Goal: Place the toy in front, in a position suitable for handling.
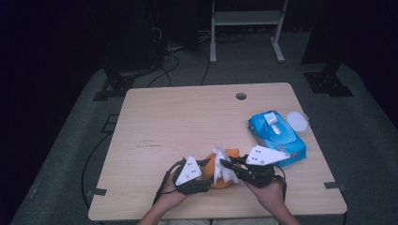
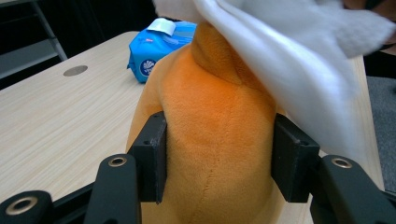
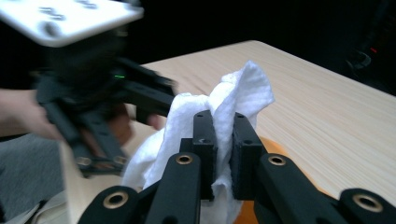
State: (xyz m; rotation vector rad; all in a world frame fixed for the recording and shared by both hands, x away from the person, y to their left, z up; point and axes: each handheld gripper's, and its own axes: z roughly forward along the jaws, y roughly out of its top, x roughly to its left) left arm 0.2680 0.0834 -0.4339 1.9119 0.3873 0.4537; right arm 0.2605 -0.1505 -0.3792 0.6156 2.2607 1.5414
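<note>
Now left gripper [image 2: 219, 158] clamped on orange plush [image 2: 210, 140], right gripper [image 3: 223, 140] on white wipe [image 3: 233, 100].

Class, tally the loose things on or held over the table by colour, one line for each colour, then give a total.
Orange: 1, the plush toy
Blue: 1, the wipes pack
White: 2, the wipe and the round lid
Total: 4
</note>
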